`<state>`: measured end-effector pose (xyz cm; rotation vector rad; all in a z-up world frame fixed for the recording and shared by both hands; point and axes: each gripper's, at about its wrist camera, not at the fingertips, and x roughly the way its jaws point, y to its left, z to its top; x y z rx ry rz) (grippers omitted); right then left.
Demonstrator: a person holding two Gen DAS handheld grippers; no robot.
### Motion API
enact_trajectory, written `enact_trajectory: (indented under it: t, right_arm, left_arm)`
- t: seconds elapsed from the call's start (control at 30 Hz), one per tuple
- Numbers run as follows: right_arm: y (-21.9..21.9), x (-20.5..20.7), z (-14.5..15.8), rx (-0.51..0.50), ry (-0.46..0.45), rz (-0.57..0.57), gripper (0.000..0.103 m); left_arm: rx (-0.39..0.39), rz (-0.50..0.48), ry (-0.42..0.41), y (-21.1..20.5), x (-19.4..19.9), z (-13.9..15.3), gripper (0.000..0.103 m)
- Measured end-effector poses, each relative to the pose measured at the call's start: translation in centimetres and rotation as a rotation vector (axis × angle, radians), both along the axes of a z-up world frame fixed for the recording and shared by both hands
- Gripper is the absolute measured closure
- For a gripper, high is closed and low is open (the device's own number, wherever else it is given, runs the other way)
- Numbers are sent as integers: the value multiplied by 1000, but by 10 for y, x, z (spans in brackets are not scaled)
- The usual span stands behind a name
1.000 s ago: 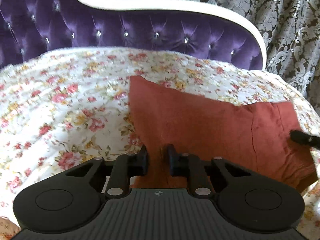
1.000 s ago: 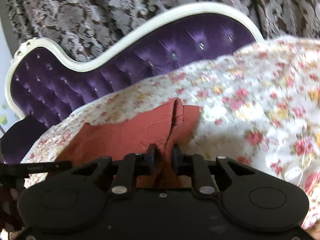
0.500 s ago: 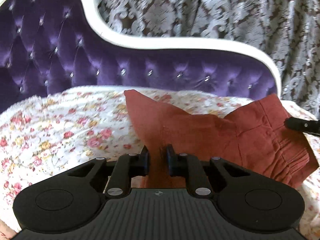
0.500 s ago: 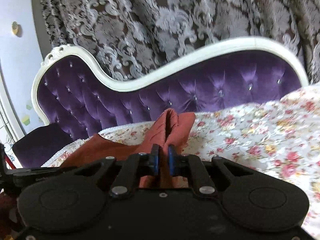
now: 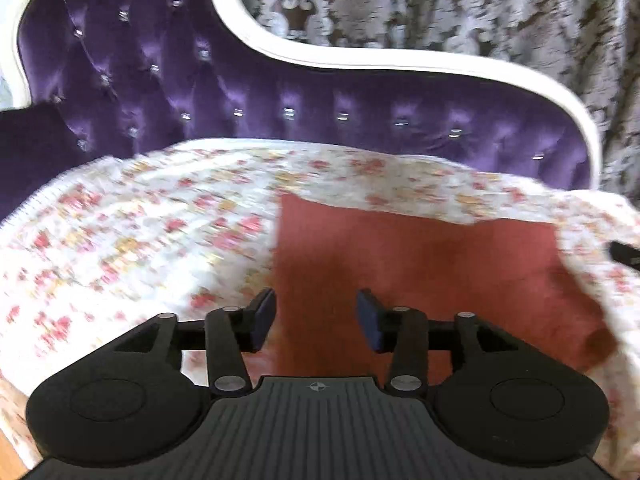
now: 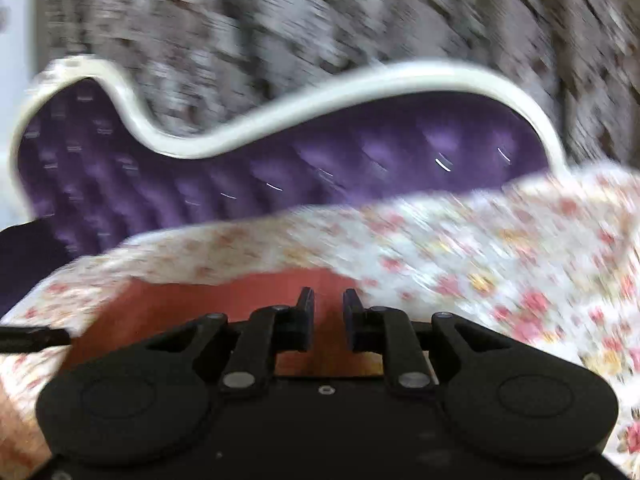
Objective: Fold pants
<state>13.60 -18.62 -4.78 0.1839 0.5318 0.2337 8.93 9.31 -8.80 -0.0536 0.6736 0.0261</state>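
Observation:
The rust-red pants (image 5: 420, 264) lie flat as a folded rectangle on the floral bedspread (image 5: 132, 232). My left gripper (image 5: 316, 316) hovers over their near left edge; its jaws are opening and hold nothing, the cloth lying below them. In the right wrist view the pants (image 6: 208, 304) show as a low red patch. My right gripper (image 6: 328, 316) hangs over their right end, jaws opening with a clear gap and no cloth pinched. The tip of the right gripper (image 5: 624, 252) pokes in at the right edge of the left wrist view, and the left gripper's tip (image 6: 32, 338) shows at the far left of the right wrist view.
A purple tufted headboard (image 5: 280, 104) with a white curved frame (image 5: 400, 64) rises behind the bed. Grey damask curtains (image 5: 460, 8) hang behind it. A dark purple cushion (image 5: 28, 148) sits at the left. Both views are motion-blurred.
Both grippers let go of the pants, which were held lifted half a second ago and now lie flat on the bedspread. Both sets of jaws have spread apart.

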Motion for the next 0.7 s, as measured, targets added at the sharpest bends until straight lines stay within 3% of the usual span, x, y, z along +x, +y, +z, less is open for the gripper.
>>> enact_trajectory:
  t: [0.13,0.2,0.33,0.47,0.7]
  right_arm:
    - [32,-19,-14,-126,12,116,84]
    - [38,-19,-38,-201,112,105,84]
    - [26,-21,-30,-137,107,72,84]
    - [32,-11,-1,-136,-10,76,81]
    - [64,71,0,-165,7,151,76]
  left_arm:
    - [8,-62,65,-21,-14,-23,57]
    - [19,-81,97,-26,-18,-38,55]
    - [25,-82,90,-27,-18,-38,52]
    - [-23,-87,107,-21,-13,-39,48]
    - [1,-83,99,-27,-15,-42,48]
